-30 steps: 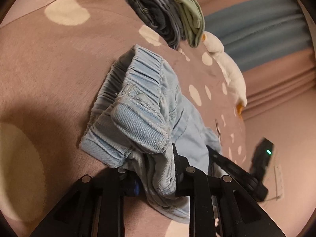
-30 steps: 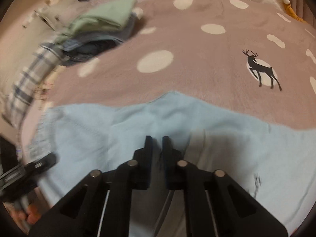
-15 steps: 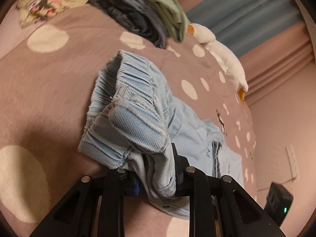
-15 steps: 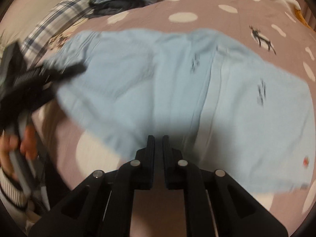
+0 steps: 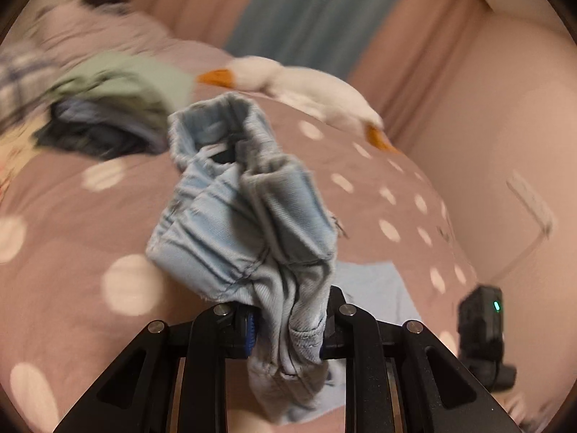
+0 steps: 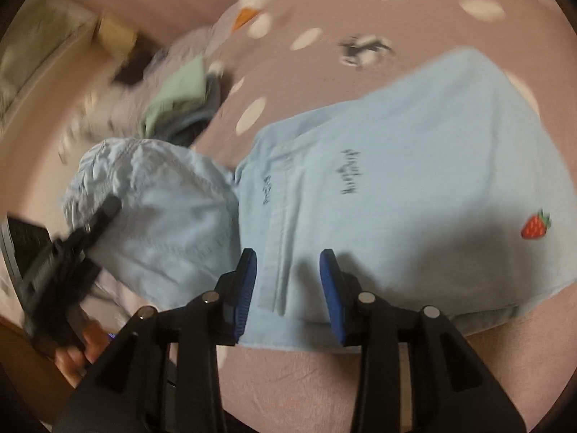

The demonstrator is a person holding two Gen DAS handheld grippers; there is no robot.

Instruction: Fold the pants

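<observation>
- Mauve bedspread [image 6: 360, 7] with pale polka dots and a small deer print, spread over a bed; pink wall and blue-grey curtain [image 5: 317, 11] behind.
- Light blue pants [image 6: 396, 187]: legs flat on the bedspread, dark lettering and a red strawberry patch [image 6: 536, 225] on the cloth.
- Gathered elastic waistband bunched and lifted off the bed, clamped in the left gripper [image 5: 288, 328].
- Right gripper [image 6: 288, 288] just above the near edge of the legs, jaws just opened, blue pads apart, nothing pinched between them.
- White goose plush toy [image 5: 299, 83] near the far edge.
- Stack of folded clothes [image 5: 108, 108], green on top, well apart from the pants; heavily blurred.
</observation>
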